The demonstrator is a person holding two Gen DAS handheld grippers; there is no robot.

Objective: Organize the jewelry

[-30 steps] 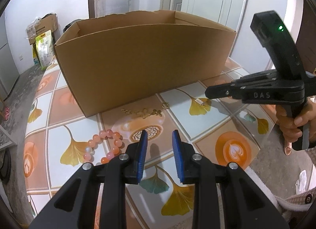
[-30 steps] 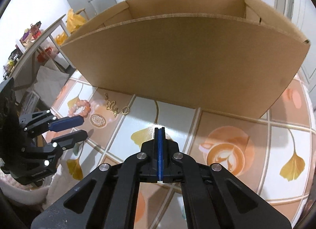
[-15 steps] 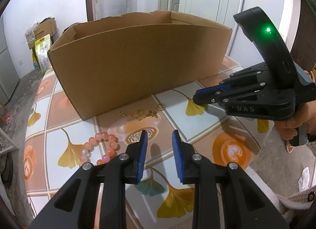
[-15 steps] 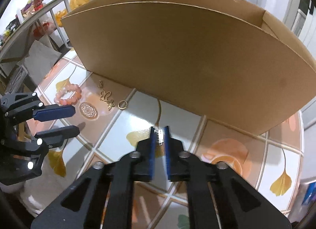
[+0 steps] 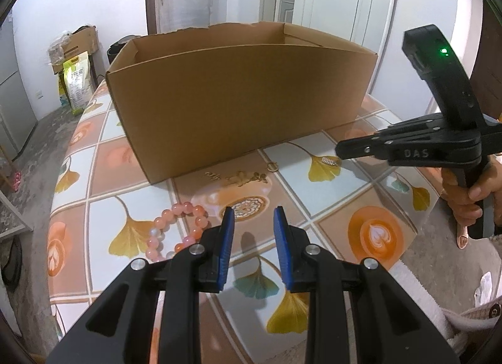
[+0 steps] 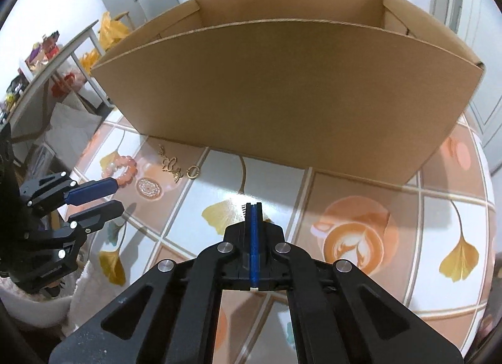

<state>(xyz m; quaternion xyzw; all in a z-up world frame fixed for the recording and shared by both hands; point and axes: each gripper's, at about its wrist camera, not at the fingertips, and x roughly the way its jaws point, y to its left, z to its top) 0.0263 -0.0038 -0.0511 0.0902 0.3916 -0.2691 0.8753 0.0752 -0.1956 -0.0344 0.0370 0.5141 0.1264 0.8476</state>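
Table (image 5: 103, 157) w/ tile-pattern cloth, orange squares and yellow leaves, fills the scene. Big open cardboard box (image 5: 238, 103) stands on its far half, near wall facing both cams; inside not visible from either view. L gripper (image 5: 251, 211) hangs over the near edge, angled down, blue pads parted by a narrow gap w/ nothing between them, only cloth below. R gripper (image 6: 254, 205) comes in from the right, held by a hand (image 5: 467, 194) at the grip; its pads are pressed flat together, tip low over a yellow leaf right of centre. Jewelry all lies on the cloth in front of the box, none seen in it. Pink bead bracelet (image 5: 169, 222) sits near-left, just beside the L gripper's left finger, part hidden behind it. Gold chain w/ small charms (image 5: 238, 177) lies stretched out close to the box's near wall, about centre. Small sparkly bar (image 5: 328, 161) is on the yellow leaf right at the R gripper's tip; in the right wrist view a toothed end peeks out just left of the closed pads, can't tell if it's nipped or just alongside. Gold ring (image 5: 272, 166) lies btwn chain and bar, just right of the chain's end.
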